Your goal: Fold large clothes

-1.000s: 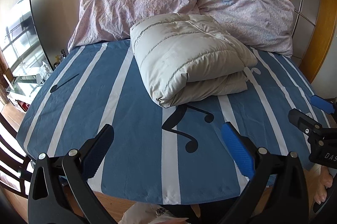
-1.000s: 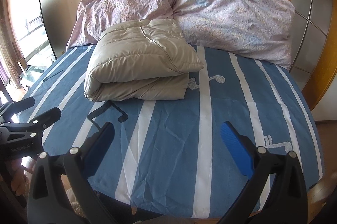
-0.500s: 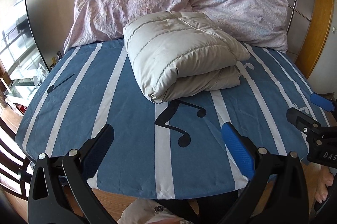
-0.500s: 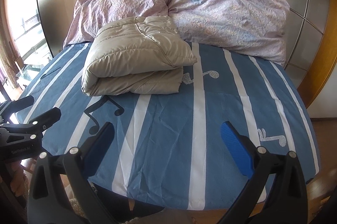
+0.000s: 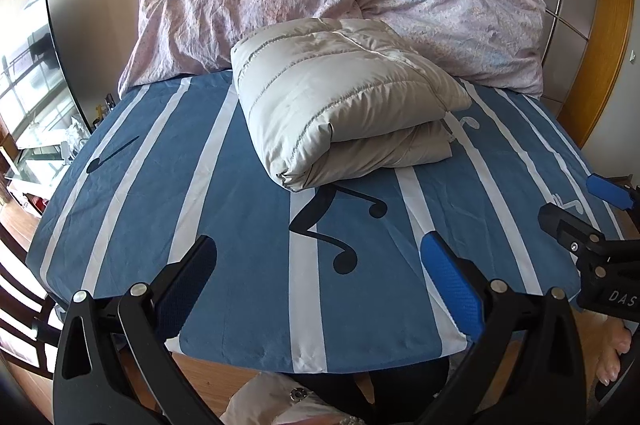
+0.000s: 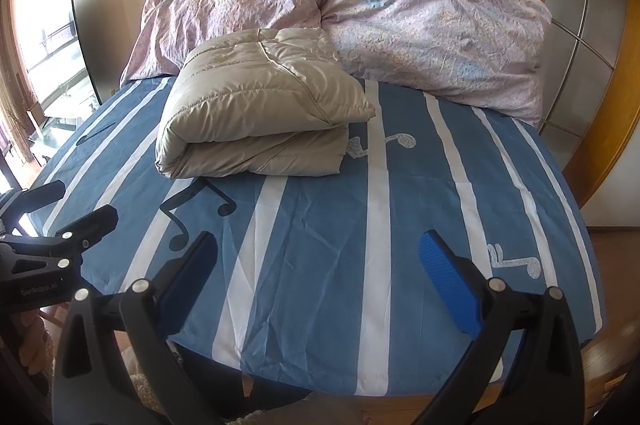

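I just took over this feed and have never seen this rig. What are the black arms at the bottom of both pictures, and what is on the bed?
They are handheld claws, one in each of a person's hands, with a camera on each looking along its fingers. One picture is from the left claw, the other from the right claw. Both are open and hold nothing. Each view also catches the other claw at its edge. On the blue striped bedsheet lies a folded beige padded jacket, and behind it a crumpled pink duvet.
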A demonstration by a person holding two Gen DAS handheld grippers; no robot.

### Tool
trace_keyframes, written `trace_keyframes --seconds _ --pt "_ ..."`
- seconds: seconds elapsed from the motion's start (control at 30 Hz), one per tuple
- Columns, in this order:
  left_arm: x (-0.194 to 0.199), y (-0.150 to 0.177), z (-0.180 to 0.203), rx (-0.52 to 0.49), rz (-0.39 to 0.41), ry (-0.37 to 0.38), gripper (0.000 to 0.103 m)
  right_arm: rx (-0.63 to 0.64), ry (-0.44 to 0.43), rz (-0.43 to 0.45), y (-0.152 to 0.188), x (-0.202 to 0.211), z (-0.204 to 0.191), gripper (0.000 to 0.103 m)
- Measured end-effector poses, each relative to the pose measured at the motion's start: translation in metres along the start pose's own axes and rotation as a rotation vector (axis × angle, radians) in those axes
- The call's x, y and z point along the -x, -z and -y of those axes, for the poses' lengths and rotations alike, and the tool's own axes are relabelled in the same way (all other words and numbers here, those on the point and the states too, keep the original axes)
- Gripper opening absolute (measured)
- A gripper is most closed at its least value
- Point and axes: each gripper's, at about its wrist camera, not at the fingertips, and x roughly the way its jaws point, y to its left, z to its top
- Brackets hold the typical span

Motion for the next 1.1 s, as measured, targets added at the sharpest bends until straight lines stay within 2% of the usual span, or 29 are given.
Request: trace_keyframes --seconds 1.1 --pt "-0.0039 -0.0010 -0.0011 0.005 -0.010 0.004 0.102 -0.001 0.008 -0.015 0.0022 -0.0060 0.0050 0.101"
